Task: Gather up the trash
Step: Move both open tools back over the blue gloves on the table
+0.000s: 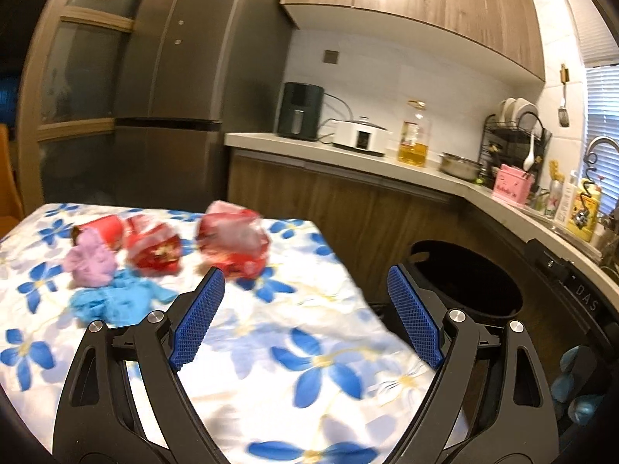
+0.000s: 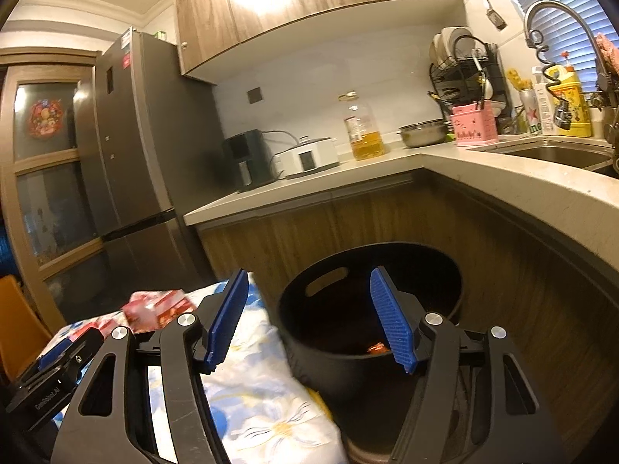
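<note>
Trash lies on the floral cloth table (image 1: 309, 332): a crumpled red wrapper (image 1: 232, 243), a second red wrapper (image 1: 154, 247), a red cup on its side (image 1: 102, 230), a pink wad (image 1: 91, 261) and a blue glove (image 1: 116, 301). My left gripper (image 1: 305, 290) is open and empty, just short of the nearest red wrapper. The black bin (image 2: 367, 309) stands right of the table, with an orange-red scrap (image 2: 377, 348) inside. My right gripper (image 2: 309, 309) is open and empty over the bin's near rim. The red wrappers (image 2: 158, 307) show at the left.
A wood-front kitchen counter (image 2: 309, 189) wraps behind and right of the bin, holding an air fryer (image 1: 301, 110), a cooker, an oil bottle (image 2: 363, 127), a dish rack and a sink (image 2: 549, 154). A fridge (image 1: 174, 77) stands behind the table. The left gripper's body (image 2: 50, 371) sits at lower left.
</note>
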A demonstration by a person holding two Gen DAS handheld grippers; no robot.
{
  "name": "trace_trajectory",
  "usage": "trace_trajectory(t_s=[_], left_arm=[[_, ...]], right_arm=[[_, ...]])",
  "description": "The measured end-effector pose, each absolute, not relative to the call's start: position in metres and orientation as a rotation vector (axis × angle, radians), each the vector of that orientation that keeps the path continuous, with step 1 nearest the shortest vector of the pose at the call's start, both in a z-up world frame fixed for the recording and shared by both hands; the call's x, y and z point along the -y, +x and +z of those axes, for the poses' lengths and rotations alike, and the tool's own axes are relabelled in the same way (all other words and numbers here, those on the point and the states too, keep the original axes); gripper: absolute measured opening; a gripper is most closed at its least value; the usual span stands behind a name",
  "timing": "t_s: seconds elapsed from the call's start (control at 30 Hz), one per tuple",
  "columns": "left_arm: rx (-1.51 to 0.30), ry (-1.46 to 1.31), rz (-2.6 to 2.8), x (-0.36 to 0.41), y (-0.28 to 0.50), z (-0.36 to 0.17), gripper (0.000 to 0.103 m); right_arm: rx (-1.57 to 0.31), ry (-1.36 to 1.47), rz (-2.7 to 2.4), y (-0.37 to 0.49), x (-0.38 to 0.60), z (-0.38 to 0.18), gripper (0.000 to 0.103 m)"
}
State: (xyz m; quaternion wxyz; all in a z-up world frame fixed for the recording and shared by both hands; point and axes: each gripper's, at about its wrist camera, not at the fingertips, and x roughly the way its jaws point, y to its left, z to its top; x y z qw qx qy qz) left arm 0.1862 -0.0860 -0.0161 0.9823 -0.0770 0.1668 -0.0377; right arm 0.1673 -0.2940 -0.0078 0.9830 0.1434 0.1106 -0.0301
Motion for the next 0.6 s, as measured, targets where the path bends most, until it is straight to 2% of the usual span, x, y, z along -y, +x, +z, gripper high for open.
trace_trajectory(t_s=[0.3, 0.6], left_arm=[[-0.336, -0.170, 0.063, 0.017, 0.158, -0.030, 0.085], [-0.332, -0.200, 0.198, -0.057, 0.133, -0.036, 0.085]], right_arm=[[-0.275, 0.280, 0.058, 0.170, 0.235, -0.019, 0.065], [-0.390, 0.216, 0.279, 0.190, 0.121, -0.051, 0.065]])
